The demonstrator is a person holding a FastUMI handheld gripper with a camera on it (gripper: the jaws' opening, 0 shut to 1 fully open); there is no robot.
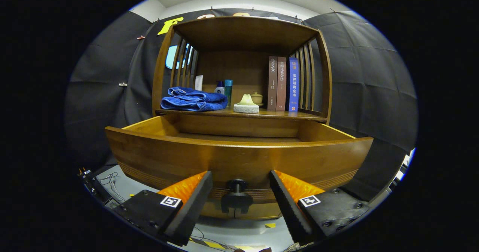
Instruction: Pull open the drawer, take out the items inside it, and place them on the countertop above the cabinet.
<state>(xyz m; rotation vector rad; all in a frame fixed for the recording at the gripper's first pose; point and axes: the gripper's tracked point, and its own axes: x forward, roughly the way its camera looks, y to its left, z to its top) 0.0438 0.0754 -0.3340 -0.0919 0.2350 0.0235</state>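
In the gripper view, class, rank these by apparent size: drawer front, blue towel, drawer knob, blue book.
1. Drawer front: by far the largest, though nearest the camera.
2. Blue towel.
3. Blue book: narrower than the towel.
4. Drawer knob: smallest, between the open claw fingers, untouched.

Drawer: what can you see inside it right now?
The drawer is pulled open; its side walls, back wall and a strip of floor look bare. The front panel hides the nearer floor, so items there cannot be ruled out. The tongs stand open around the knob.
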